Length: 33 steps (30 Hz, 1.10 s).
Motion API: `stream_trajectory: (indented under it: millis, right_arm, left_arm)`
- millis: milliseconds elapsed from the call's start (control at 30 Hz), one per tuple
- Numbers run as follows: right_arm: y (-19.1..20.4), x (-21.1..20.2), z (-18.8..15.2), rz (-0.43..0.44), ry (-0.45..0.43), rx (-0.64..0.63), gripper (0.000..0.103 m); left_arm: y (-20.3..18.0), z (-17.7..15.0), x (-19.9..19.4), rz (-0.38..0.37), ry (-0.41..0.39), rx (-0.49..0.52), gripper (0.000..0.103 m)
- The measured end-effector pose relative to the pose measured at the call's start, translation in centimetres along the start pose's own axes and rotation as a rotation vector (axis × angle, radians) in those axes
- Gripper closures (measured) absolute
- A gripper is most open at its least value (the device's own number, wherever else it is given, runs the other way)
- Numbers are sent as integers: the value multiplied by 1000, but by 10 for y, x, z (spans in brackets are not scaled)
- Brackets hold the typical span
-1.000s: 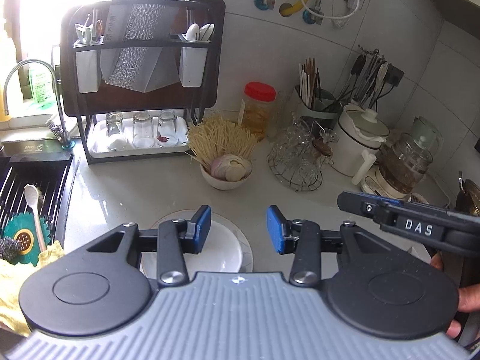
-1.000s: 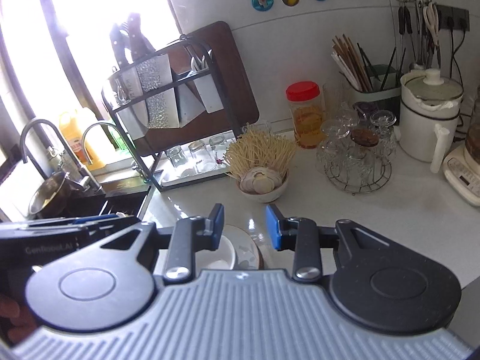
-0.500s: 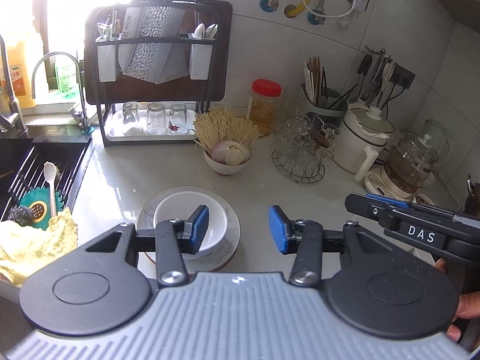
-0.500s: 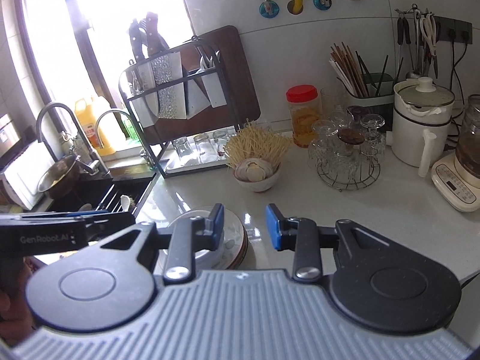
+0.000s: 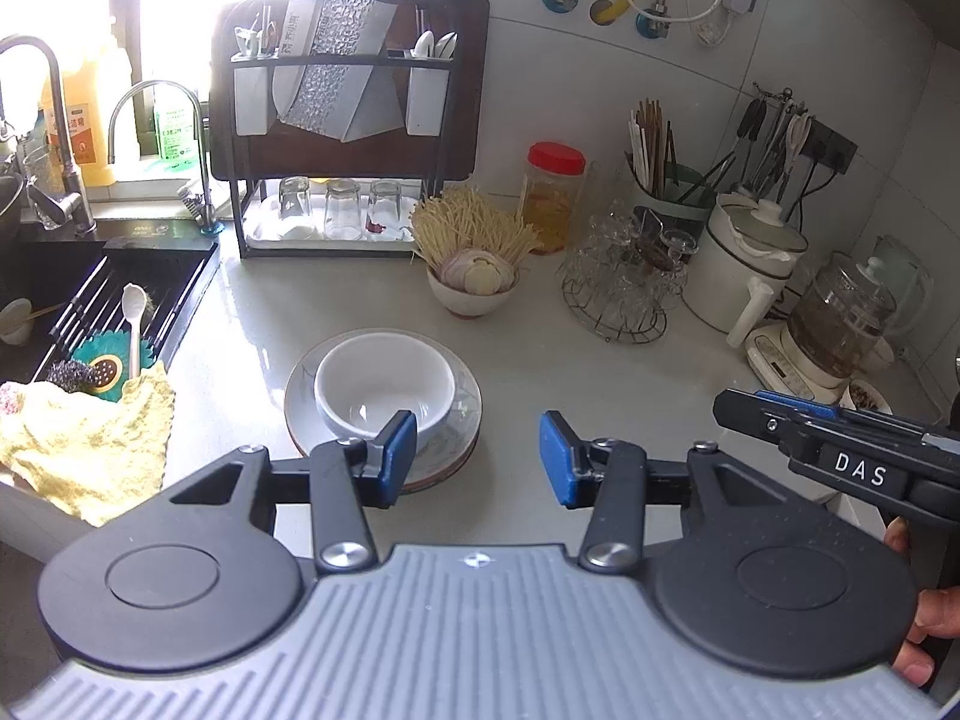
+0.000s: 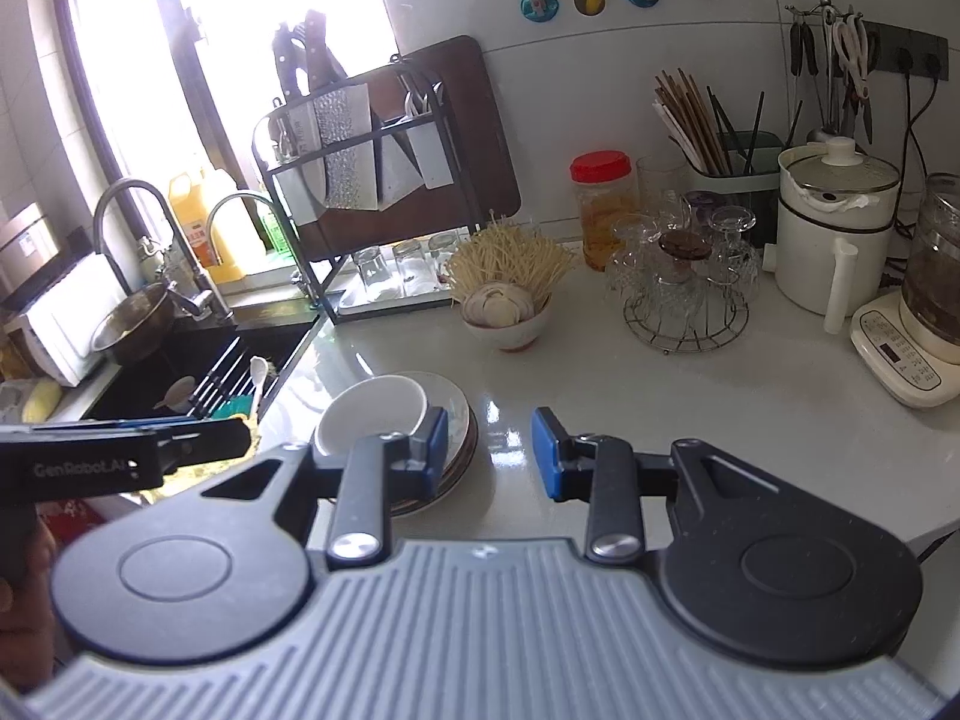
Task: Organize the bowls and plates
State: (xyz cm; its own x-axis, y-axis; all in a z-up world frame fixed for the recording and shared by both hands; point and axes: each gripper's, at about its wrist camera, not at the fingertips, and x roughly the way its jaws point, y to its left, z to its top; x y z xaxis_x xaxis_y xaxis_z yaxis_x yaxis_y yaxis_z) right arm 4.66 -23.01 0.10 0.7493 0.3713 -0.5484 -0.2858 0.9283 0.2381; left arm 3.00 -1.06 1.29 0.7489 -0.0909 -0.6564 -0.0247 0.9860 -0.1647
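A white bowl [image 5: 384, 387] sits in a stack of plates [image 5: 462, 414] on the pale counter. The stack shows in the right wrist view too, with the bowl [image 6: 372, 411] on the plates [image 6: 459, 414]. My left gripper [image 5: 477, 459] is open and empty, held above the counter just in front and right of the stack. My right gripper [image 6: 489, 453] is open and empty, to the right of the stack. Each gripper shows at the edge of the other's view.
A bowl of noodles and onion [image 5: 474, 276] stands behind the stack. A dish rack [image 5: 348, 138] with glasses is at the back. A glass stand [image 5: 618, 288], a red-lidded jar [image 5: 552, 198] and kettles [image 5: 750, 264] are on the right. The sink [image 5: 90, 300] and a yellow cloth [image 5: 84, 450] are on the left.
Both grippers have pulled back and up from the stack, so the whole bowl and plates now show in front of them. Both stay open and empty.
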Motion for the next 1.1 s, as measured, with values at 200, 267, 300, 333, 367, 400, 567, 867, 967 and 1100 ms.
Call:
stream_trajectory:
  millis: [200, 267, 300, 333, 367, 400, 567, 867, 967, 1100]
  right_arm:
    - [1, -1, -6, 34, 16, -8, 68]
    - [1, 0, -9, 44, 20, -12, 68]
    - [1, 1, -10, 49, 22, -13, 68]
    - [1, 1, -12, 55, 25, -14, 68]
    - [2, 2, -13, 62, 27, -16, 68]
    - [2, 3, -14, 67, 29, -19, 68]
    - [9, 3, -15, 92, 30, -40, 68]
    - [13, -2, -22, 85, 18, -57, 65]
    - [12, -4, -26, 92, 23, -53, 65]
    - [12, -9, -27, 92, 22, -64, 65]
  left_arm:
    - [-3, -12, -7, 27, -6, -4, 52]
    - [-2, -16, -9, 41, -12, -5, 52]
    - [-1, -18, -10, 50, -15, -7, 52]
    - [0, -20, -11, 58, -14, -11, 52]
    - [1, -21, -13, 64, -13, -15, 52]
    - [2, -22, -14, 70, -13, -17, 52]
    - [5, -25, -25, 101, -26, -22, 52]
    - [9, -31, -36, 103, -45, -48, 51]
    - [8, -34, -38, 104, -50, -49, 49]
    - [6, -36, -41, 99, -57, -46, 47]
